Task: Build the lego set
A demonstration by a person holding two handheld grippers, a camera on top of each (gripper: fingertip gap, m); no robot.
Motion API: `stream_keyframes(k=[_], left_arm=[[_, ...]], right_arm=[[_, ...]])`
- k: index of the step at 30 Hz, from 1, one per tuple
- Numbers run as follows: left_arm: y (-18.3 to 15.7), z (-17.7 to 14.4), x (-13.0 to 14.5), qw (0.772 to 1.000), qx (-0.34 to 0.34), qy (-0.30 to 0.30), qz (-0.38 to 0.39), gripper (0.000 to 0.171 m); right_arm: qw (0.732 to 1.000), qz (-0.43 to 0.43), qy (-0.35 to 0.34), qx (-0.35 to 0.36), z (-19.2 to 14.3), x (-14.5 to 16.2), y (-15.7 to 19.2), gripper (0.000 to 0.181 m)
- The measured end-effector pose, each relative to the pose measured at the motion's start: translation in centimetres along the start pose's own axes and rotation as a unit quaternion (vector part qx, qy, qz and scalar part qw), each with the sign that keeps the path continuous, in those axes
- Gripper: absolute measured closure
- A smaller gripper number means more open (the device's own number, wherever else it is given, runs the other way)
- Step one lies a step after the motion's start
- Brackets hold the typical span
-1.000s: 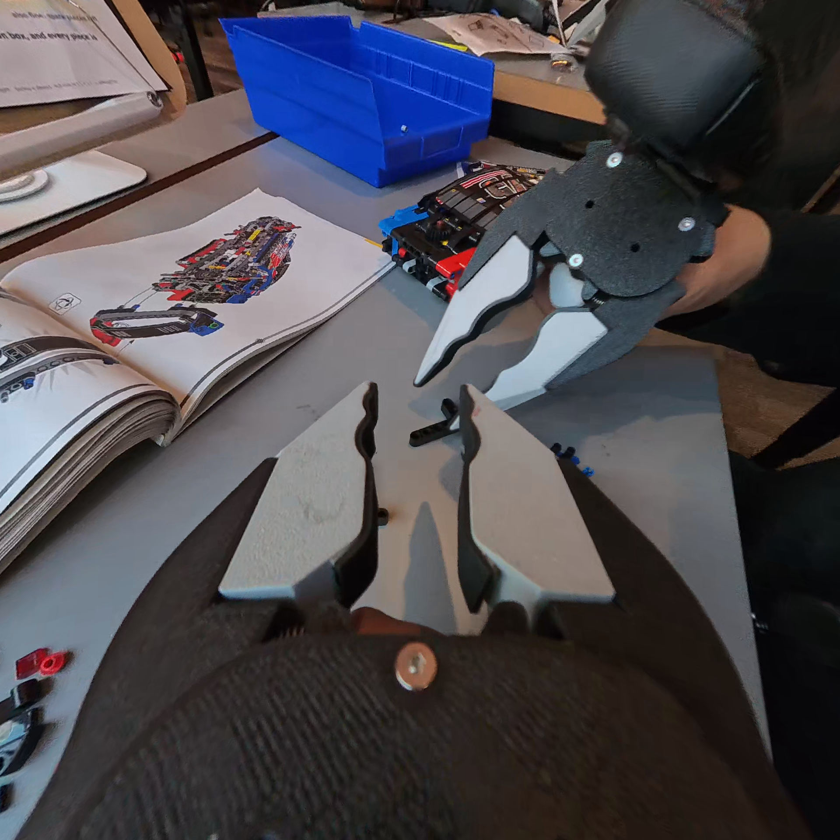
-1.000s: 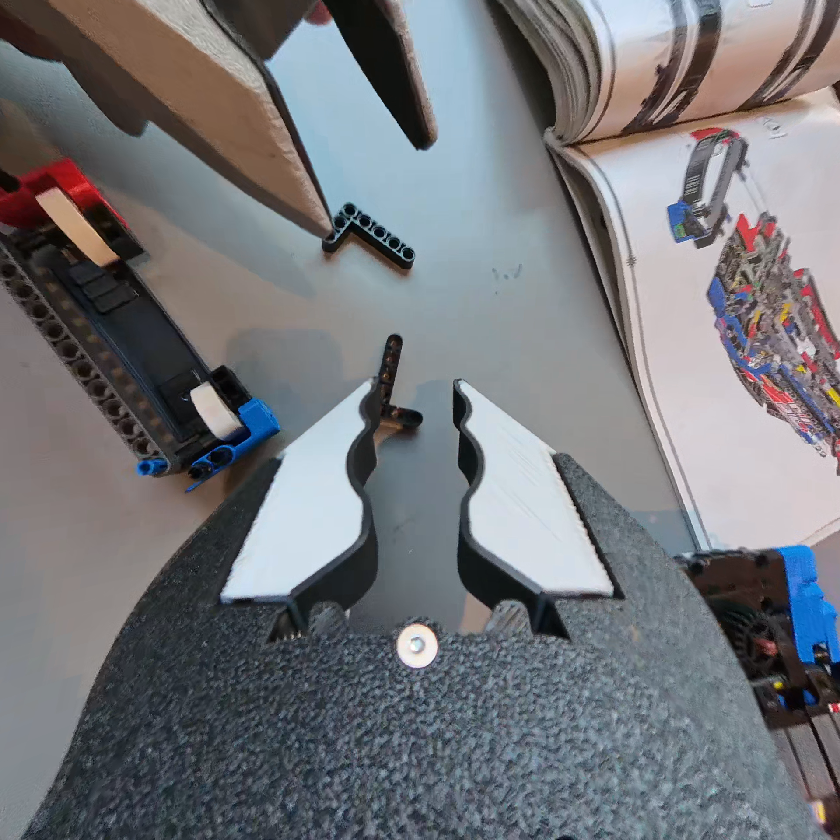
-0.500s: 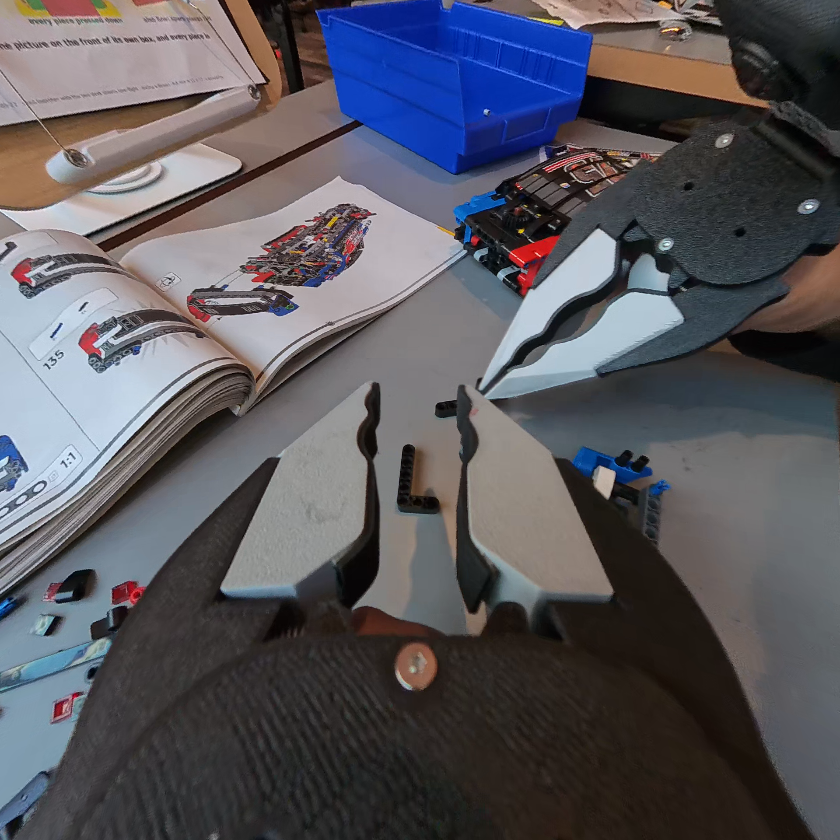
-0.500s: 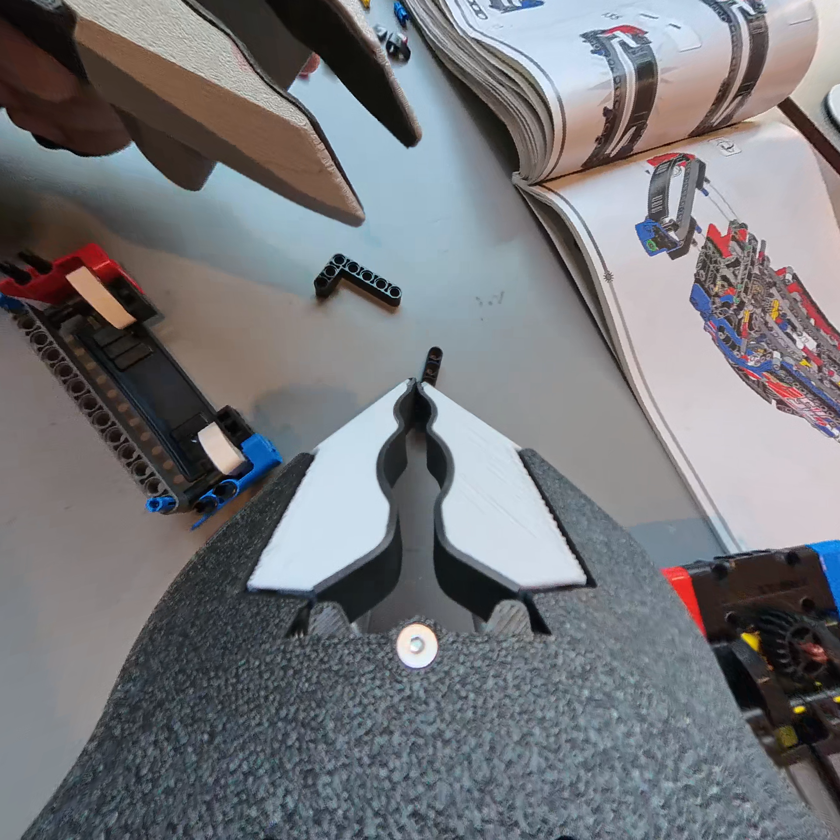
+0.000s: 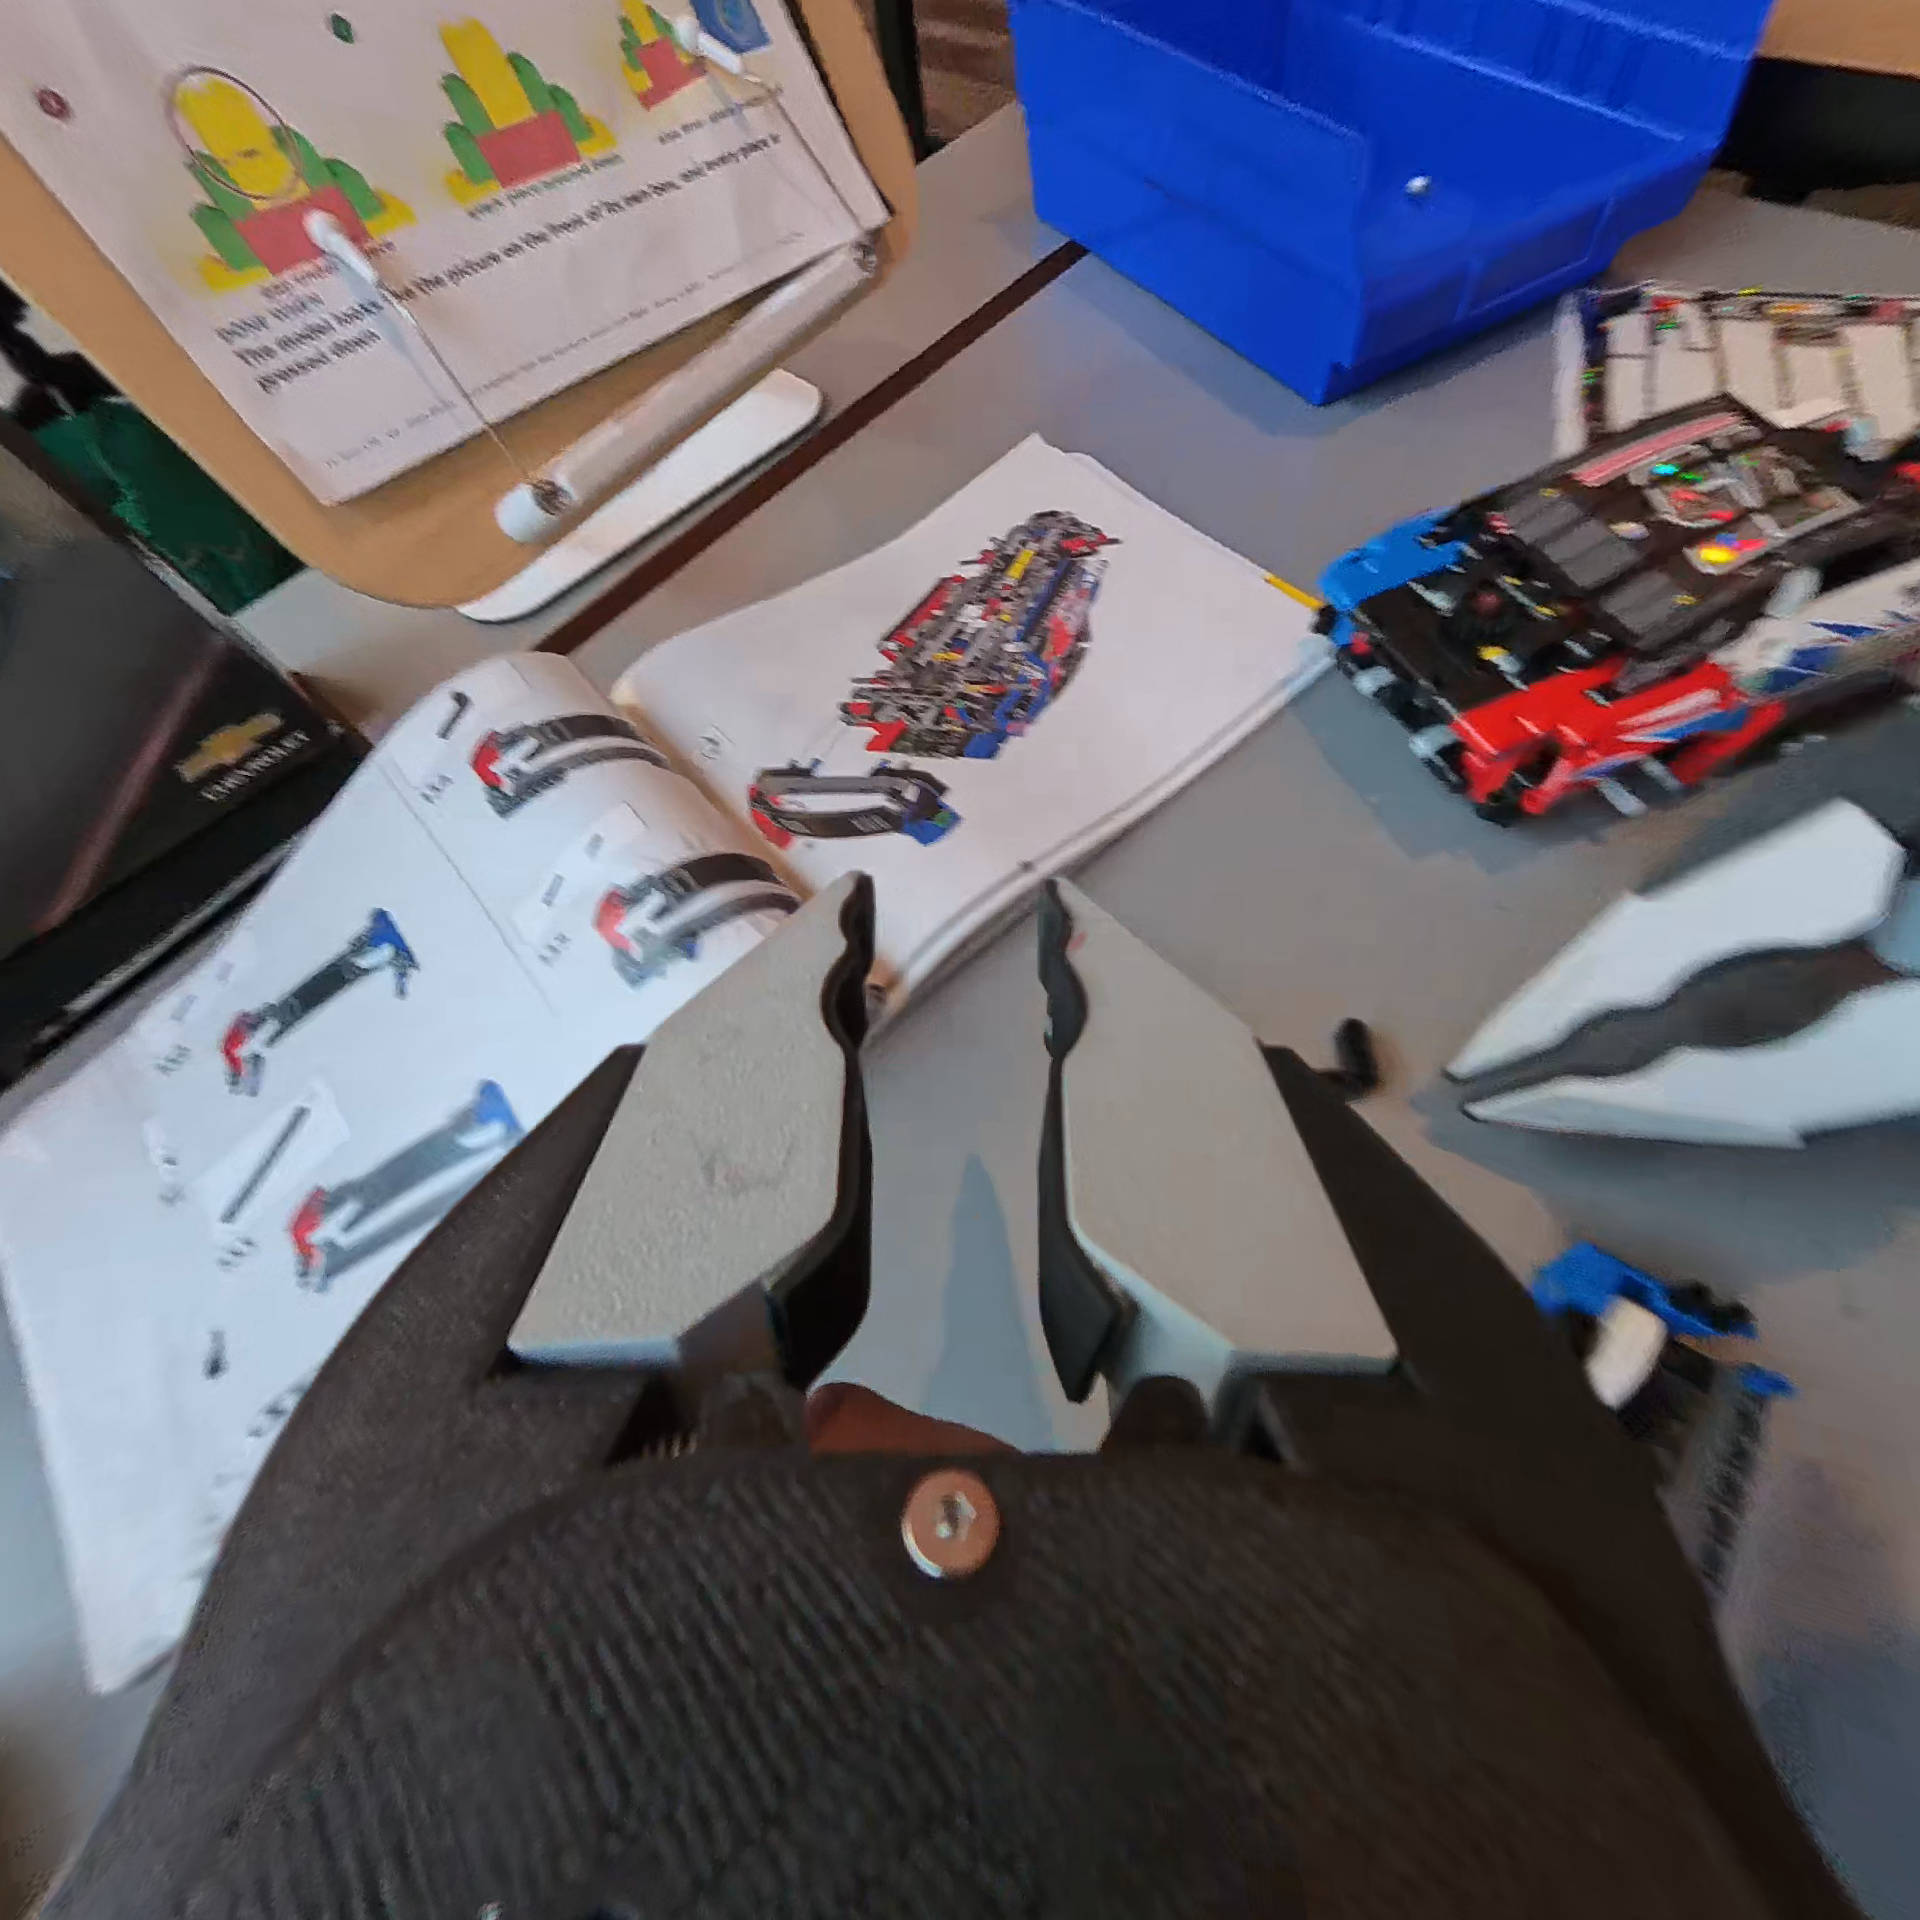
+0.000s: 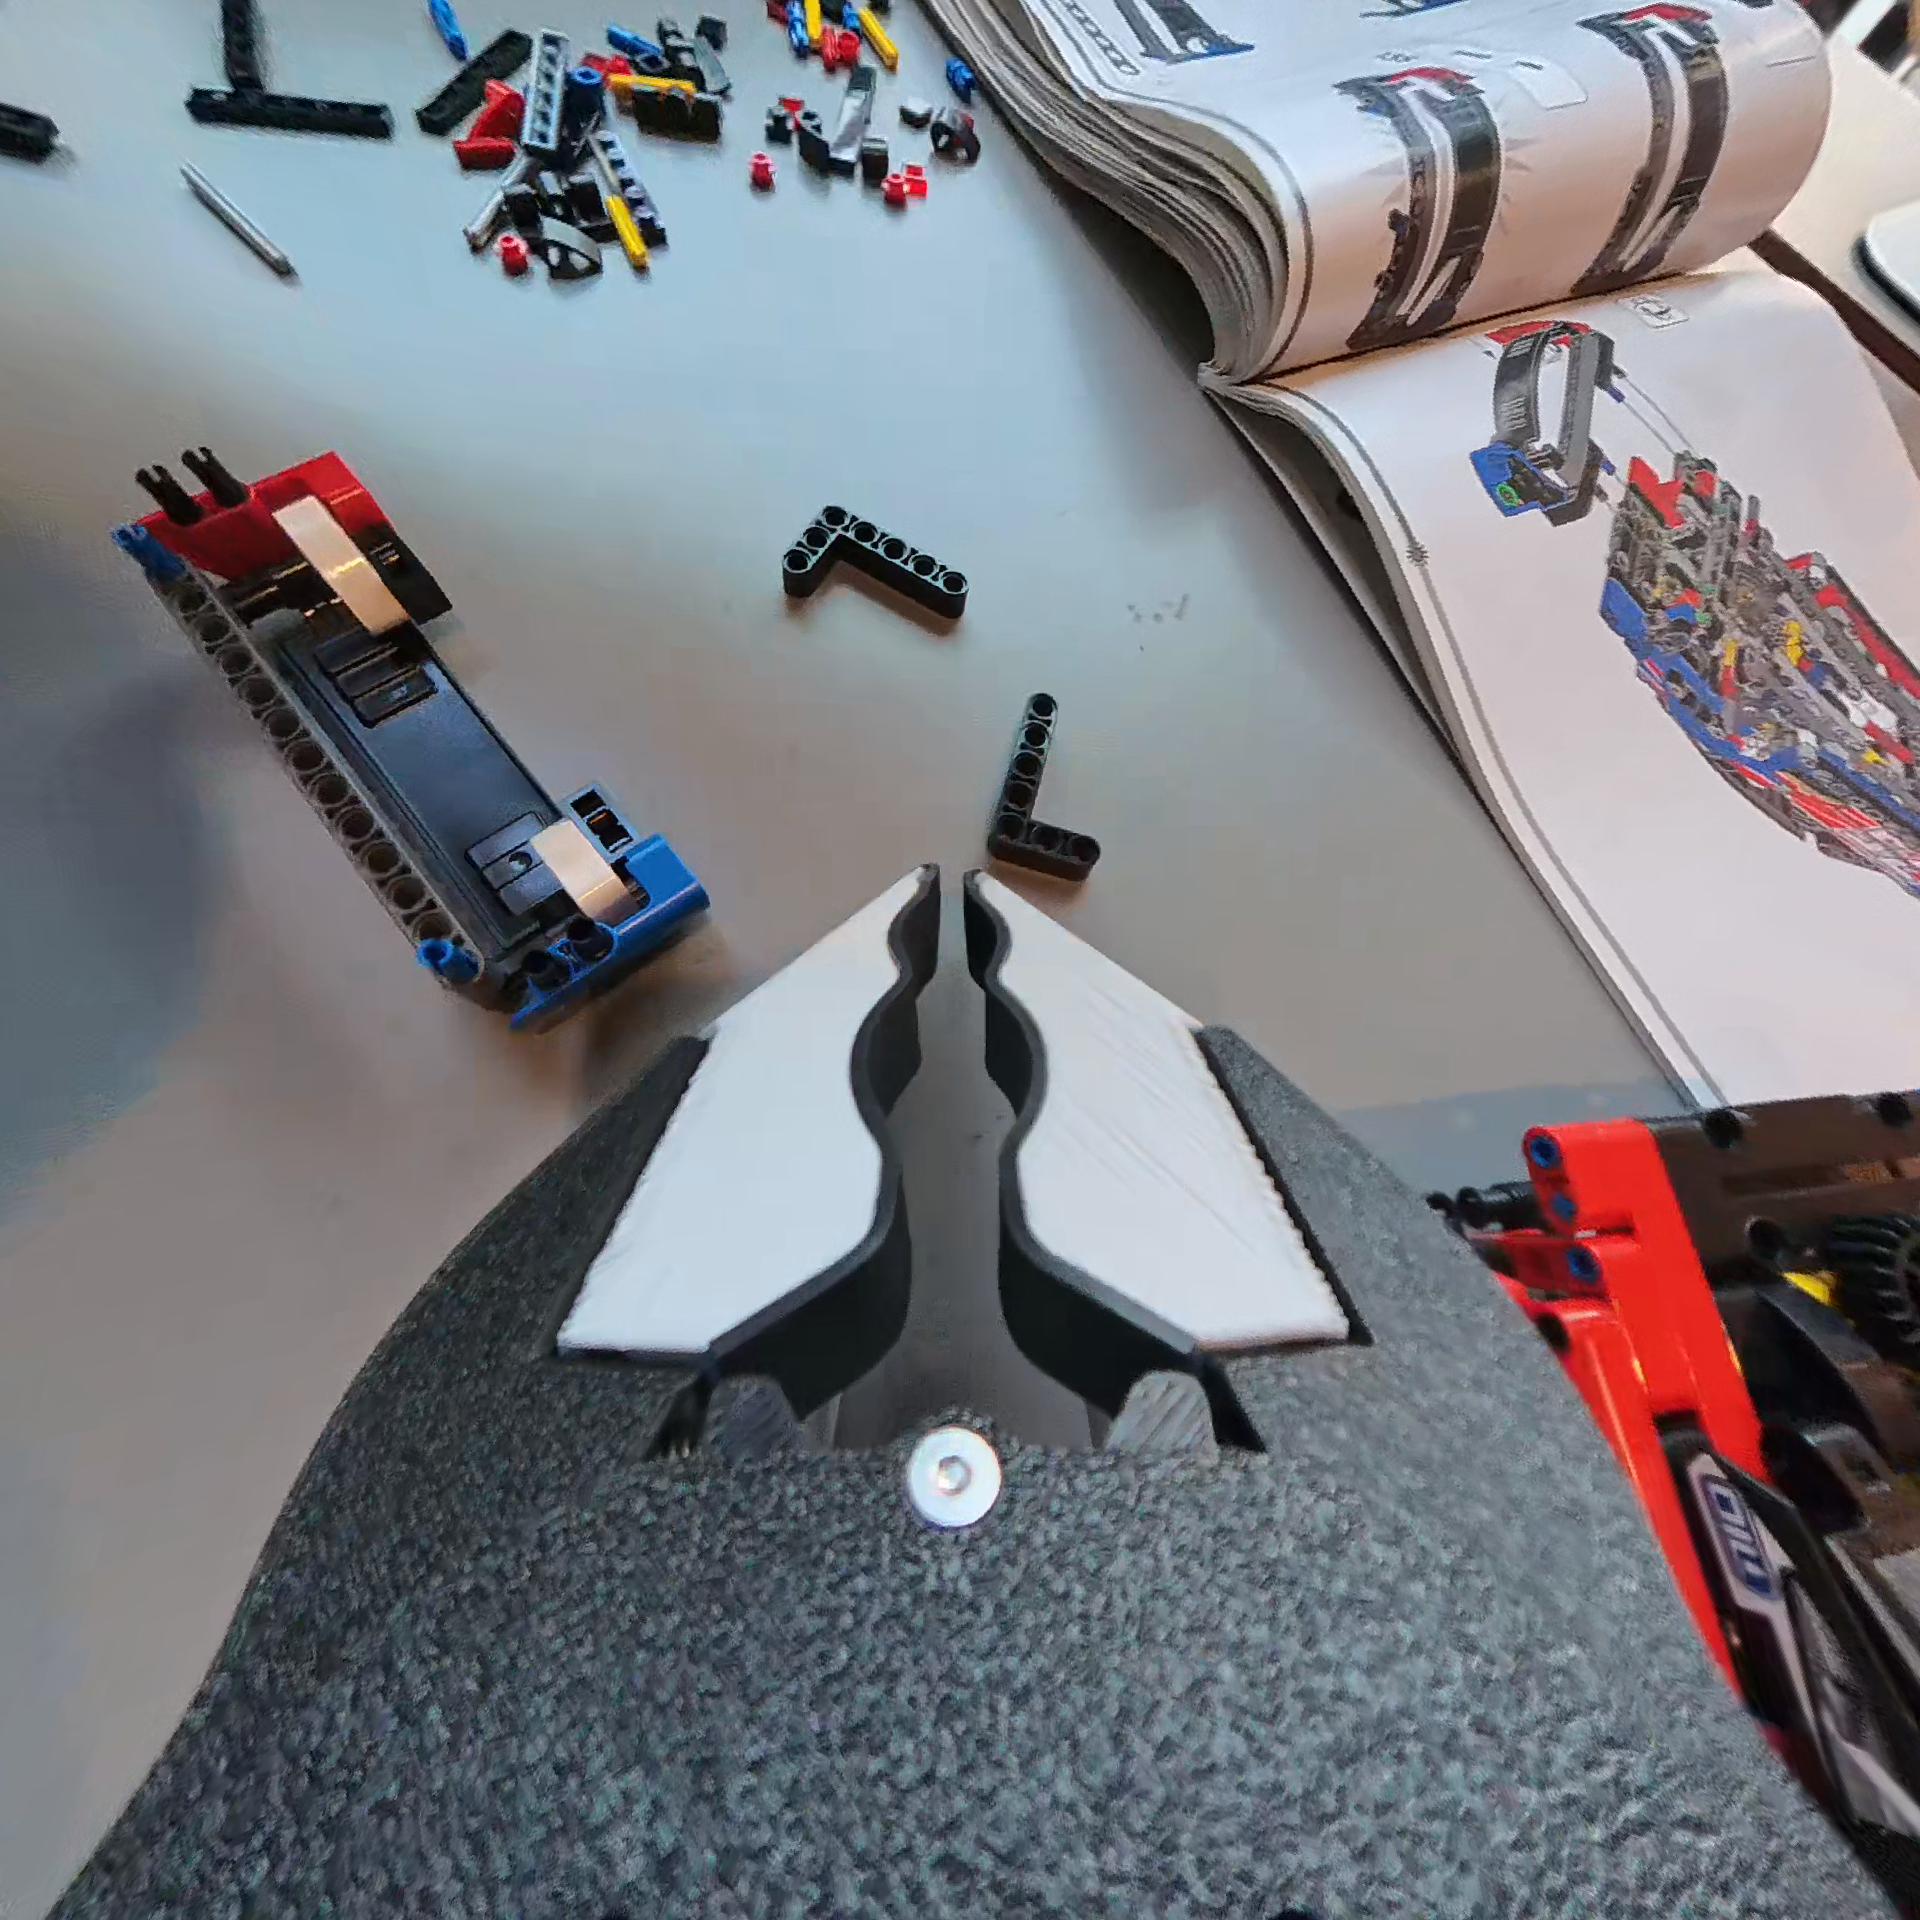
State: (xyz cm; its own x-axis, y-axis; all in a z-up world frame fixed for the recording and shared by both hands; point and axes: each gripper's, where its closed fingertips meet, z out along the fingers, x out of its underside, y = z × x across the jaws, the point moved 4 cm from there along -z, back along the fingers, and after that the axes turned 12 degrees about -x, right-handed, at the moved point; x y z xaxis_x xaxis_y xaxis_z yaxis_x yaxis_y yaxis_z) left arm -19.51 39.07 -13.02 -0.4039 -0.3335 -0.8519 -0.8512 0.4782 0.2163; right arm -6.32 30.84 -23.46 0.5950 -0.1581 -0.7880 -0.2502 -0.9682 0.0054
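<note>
My right gripper point(image 6: 951, 883), fingers nearly pressed together and empty, has the small black L-shaped beam point(image 6: 1034, 805) at one o'clock. My left gripper point(image 5: 945, 935) gapes empty above the open instruction booklet point(image 5: 727, 831); print stays unquoted.

Two L-shaped beams point(image 6: 875, 566) point(image 6: 1036, 800) mid-frame on table point(image 6: 644, 384); subassembly point(image 6: 405, 738) left, manual point(image 6: 1621, 540) right, loose parts point(image 6: 644, 125) upper left, possibly car model point(image 6: 1725, 1351) lower right.

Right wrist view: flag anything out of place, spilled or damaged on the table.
Nothing stands out. Two black L-beams lie flat and apart on the table; the long subassembly lies whole beside them. Loose parts are scattered at the far edge, an ordinary working pile. The manual lies open. The right gripper is empty.
</note>
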Motion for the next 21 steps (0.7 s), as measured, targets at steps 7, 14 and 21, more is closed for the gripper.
stream_keyframes(k=[7, 14, 21], left_arm=[[4.9, 9.7, -0.5, 0.995, -0.034, 0.081, 0.054, 0.151], [9.5, 14.3, 3.0, 0.97, -0.072, 0.201, 0.116, 0.171], [11.7, 13.8, 8.0, 0.946, -0.125, 0.245, 0.173, 0.171]], right_arm=[[0.998, -0.039, -0.015, 0.043, -0.5, -0.2, -0.1, 0.181], [0.996, -0.063, 0.003, 0.055, -0.2, 0.0, 0.1, 0.181], [0.997, -0.058, 0.014, 0.045, 0.1, 0.2, 0.1, 0.181]])
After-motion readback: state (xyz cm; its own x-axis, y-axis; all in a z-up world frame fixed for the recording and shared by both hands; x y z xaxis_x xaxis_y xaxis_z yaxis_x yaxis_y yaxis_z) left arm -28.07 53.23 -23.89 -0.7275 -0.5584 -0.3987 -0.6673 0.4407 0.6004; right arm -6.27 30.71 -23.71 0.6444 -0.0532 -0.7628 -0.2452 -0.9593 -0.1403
